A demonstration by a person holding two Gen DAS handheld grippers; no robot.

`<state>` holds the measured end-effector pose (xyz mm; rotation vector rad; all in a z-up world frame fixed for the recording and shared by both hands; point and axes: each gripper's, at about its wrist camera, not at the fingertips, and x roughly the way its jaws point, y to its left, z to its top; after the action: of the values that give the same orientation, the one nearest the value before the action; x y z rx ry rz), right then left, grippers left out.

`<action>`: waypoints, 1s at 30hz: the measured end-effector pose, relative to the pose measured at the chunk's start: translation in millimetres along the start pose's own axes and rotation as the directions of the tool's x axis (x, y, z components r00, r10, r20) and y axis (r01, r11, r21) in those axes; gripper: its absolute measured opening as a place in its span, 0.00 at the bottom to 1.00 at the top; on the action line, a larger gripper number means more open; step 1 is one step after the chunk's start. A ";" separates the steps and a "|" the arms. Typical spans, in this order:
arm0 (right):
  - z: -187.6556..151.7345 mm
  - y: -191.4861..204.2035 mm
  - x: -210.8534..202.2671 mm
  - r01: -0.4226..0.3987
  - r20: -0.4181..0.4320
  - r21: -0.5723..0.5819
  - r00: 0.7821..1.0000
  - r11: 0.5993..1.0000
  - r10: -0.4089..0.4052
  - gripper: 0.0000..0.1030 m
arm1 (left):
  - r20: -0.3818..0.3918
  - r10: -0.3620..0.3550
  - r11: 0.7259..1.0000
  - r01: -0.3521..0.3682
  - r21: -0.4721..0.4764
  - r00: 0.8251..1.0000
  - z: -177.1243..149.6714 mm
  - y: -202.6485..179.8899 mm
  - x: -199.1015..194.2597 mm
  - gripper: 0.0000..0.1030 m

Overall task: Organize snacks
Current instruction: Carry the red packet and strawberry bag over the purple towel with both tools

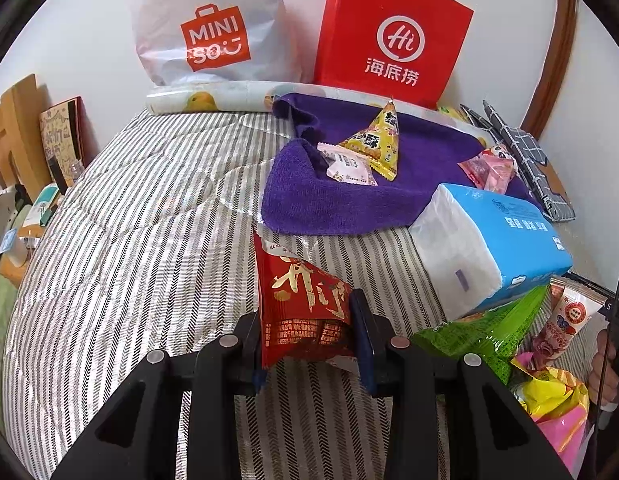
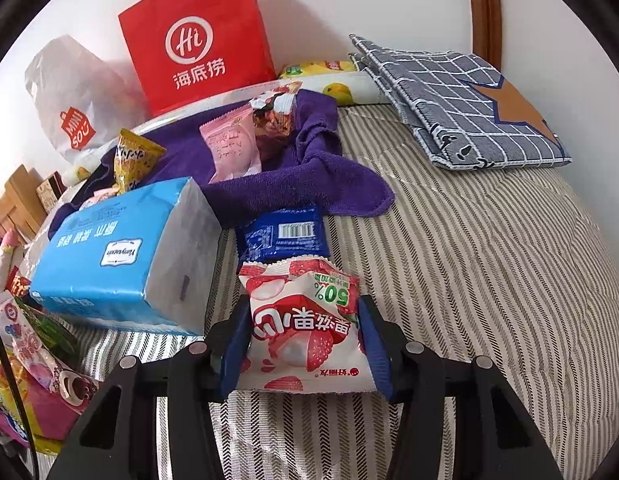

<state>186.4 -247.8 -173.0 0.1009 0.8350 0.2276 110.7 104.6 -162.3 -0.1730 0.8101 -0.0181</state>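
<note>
My left gripper [image 1: 307, 338] is shut on a red snack packet with gold lettering [image 1: 305, 304], held above the striped bed cover. In the right wrist view my right gripper [image 2: 305, 336] is shut on a white and red strawberry snack packet [image 2: 305, 324]. A dark blue packet [image 2: 283, 236] lies just beyond it. On the purple towel [image 1: 349, 204] rest a yellow pyramid packet [image 1: 377, 140], a small pink-white packet [image 1: 347, 164] and a pink packet [image 2: 231, 148]. A pile of green, pink and yellow packets [image 1: 493, 332] lies at the left view's lower right.
A blue tissue pack [image 1: 489, 248] sits between the two grippers. A red paper bag [image 1: 393, 40] and a white plastic bag [image 1: 205, 28] lean on the wall. A grey checked cloth [image 2: 465, 108] lies at the far right. A hand [image 1: 605, 372] shows at the left view's right edge.
</note>
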 end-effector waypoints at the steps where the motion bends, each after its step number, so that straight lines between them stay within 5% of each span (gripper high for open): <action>1: -0.1 -0.8 -1.1 -0.001 0.005 0.005 1.000 1.000 0.001 0.48 | 0.000 0.001 1.000 -0.001 -0.002 1.000 -0.1 0.4 -0.2 0.34; 10: -6.7 5.3 -27.6 -0.002 0.058 -0.013 0.998 1.000 0.003 0.47 | -0.033 -0.016 0.999 0.015 -0.033 0.999 -11.0 6.4 -12.6 0.34; 30: 14.0 56.2 -87.8 -0.012 0.166 -0.109 0.986 0.994 0.031 0.47 | 0.054 -0.084 0.992 0.079 0.100 0.995 18.1 -57.3 -60.4 0.34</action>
<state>130.8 -214.2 -90.3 0.0271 0.6529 0.2804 85.0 55.7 -97.4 -0.1137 0.7417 -0.1288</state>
